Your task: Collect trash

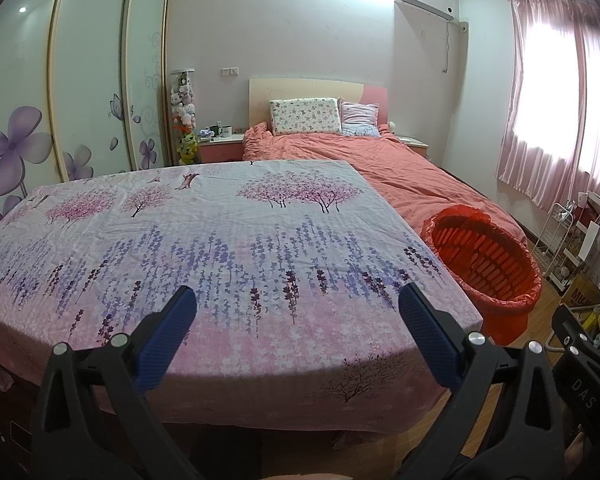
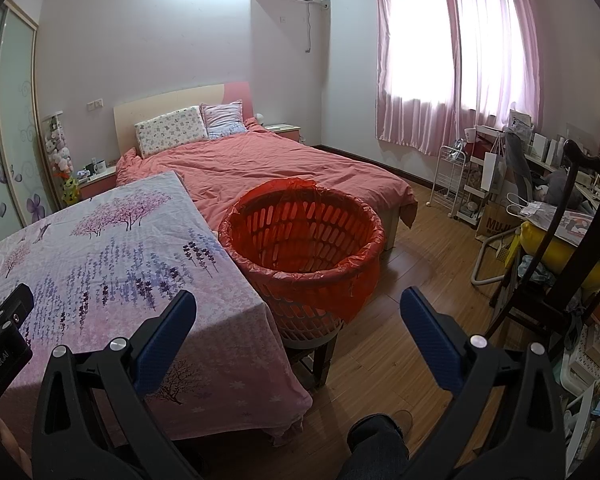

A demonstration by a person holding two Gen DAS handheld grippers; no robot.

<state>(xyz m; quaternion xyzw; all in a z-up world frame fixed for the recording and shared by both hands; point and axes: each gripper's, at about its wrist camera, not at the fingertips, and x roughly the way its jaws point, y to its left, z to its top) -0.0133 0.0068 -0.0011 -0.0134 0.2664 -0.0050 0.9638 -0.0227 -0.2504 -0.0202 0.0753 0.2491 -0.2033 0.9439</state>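
Red-lined basket point(image 2: 304, 240) (interior bare) — beside floral table point(image 2: 112, 240)

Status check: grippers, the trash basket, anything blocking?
Left gripper open, empty, over the floral tablecloth. Right gripper open, empty, facing the red-lined basket. No trash in sight; nothing blocking.

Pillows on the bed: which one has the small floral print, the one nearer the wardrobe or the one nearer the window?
The larger white pillow nearer the wardrobe carries the small floral print; the pink pillow beside it, toward the window, is striped.
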